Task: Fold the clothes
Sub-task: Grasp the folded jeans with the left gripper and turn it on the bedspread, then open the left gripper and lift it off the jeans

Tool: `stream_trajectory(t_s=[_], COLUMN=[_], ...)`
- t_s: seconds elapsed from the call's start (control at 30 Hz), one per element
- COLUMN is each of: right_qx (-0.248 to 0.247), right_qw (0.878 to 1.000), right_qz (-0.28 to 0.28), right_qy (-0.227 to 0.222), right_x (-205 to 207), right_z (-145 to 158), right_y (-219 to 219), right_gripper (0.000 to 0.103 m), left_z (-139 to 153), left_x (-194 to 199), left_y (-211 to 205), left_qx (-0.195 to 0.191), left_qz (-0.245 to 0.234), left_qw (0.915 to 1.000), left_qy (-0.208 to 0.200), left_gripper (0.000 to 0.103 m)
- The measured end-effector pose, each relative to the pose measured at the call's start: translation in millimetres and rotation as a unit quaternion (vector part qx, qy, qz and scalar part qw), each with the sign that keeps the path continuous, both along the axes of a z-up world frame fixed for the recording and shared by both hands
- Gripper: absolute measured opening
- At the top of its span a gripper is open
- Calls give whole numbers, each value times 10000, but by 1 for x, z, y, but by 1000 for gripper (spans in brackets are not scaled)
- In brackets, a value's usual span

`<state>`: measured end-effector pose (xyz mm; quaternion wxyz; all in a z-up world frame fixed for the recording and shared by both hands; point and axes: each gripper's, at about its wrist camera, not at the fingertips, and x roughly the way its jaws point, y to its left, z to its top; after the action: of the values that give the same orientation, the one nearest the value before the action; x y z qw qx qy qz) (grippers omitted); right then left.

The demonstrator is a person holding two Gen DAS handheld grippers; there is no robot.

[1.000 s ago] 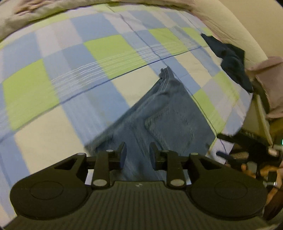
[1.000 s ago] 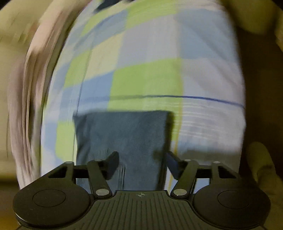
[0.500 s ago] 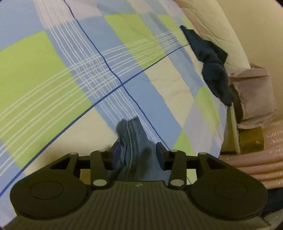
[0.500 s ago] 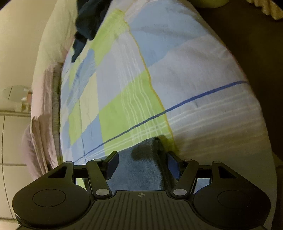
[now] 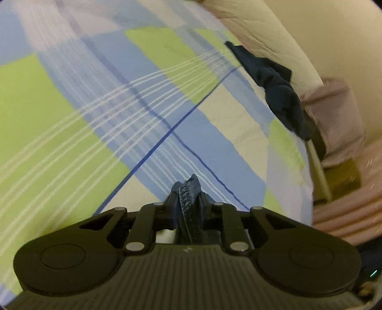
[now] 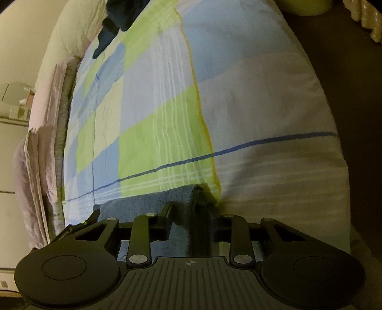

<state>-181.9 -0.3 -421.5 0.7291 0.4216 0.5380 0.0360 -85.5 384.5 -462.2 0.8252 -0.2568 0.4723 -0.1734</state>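
Blue jeans (image 5: 189,188) lie on a checked blue, green and cream bedsheet (image 5: 95,119). In the left wrist view my left gripper (image 5: 187,205) is low over the sheet, its jaws closing, with a stitched denim edge bunched upright between the pads. In the right wrist view a flat denim panel (image 6: 143,202) runs off to the left. My right gripper (image 6: 191,212) is at its right corner, jaws closing, and a raised fold of denim is pinched between the fingers. Most of the jeans are hidden under both grippers.
A dark navy garment (image 5: 274,90) lies crumpled at the far edge of the bed, also seen as the navy garment (image 6: 114,21). Cream bedding (image 5: 262,35) and a pink folded blanket (image 6: 40,147) border the sheet. The bed edge drops to dark floor (image 6: 346,71) on the right.
The left gripper swept down to the jeans' edge and closed on it. The right gripper sank to the jeans' corner, and its wide jaws narrowed onto a fold of denim.
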Motion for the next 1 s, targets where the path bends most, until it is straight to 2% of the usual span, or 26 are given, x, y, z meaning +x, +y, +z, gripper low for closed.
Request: stream_trajectory(t_s=[0.07,0.17,0.23,0.27,0.33,0.47,0.5,0.53,0.57,0.6,0.63,0.67,0.7,0.73,0.8,0.83,0.87,0.93,1.0], right_qx=[-64,-342,-797,-1074,-1522,-1926,-1981,-2029,-2078,-2223,-2467,-2565,-2566,-2499,-2403,-2354,-2289,-2149,-2022], right_qw=[9998,9980,9928,9877,9742,9474,9411,9333,9217,9058,8843,8748,8744,8815,8929,8929,8900,8795,8650], right_qz=[168,523,847,1028,1424,2142,2323,2555,2904,3240,3503,3637,3684,3623,3413,3355,3379,3647,4136], right_qy=[-37,-85,-280,-487,-871,-1392,-1453,-1502,-1516,-1587,-1855,-1916,-1842,-1711,-1690,-1865,-2033,-2176,-1994], right_x=[5,12,13,10,4,-19,-24,-29,-35,-41,-50,-53,-54,-53,-58,-64,-69,-80,-92], right_z=[0,13,29,37,51,61,59,54,45,38,37,39,42,46,57,65,71,71,57], right_y=[3,6,14,20,32,54,59,65,71,77,81,83,82,79,72,71,74,87,101], right_gripper=[28,29,29,30,29,29,29,29,30,30,30,30,30,30,30,30,30,30,30], left_z=[16,52,79,90,101,86,73,59,46,38,37,40,45,51,66,73,78,81,74], left_x=[-6,-27,-54,-70,-101,-149,-153,-155,-156,-156,-157,-160,-165,-170,-185,-193,-203,-228,-249], left_y=[-5,-2,3,3,-5,-44,-48,-46,-43,-39,-39,-42,-46,-50,-48,-44,-38,-32,-29], left_qx=[265,669,996,972,803,1201,1454,1497,1470,1260,1241,1393,1610,1768,1780,1718,1646,1734,1844], left_qz=[-9,346,522,471,225,-457,-465,-395,-292,-114,-72,-136,-199,-221,-107,-12,88,226,388], left_qw=[9996,9967,9928,9932,9960,9916,9883,9879,9887,9919,9922,9901,9866,9837,9835,9846,9857,9842,9820], left_qy=[-120,-294,-412,-427,-319,-112,-62,-21,23,55,6,-92,-195,-249,-316,-337,-338,-278,-108], left_gripper=[19,13,12,11,9,6,3,3,4,4,4,4,3,3,2,2,2,2,3])
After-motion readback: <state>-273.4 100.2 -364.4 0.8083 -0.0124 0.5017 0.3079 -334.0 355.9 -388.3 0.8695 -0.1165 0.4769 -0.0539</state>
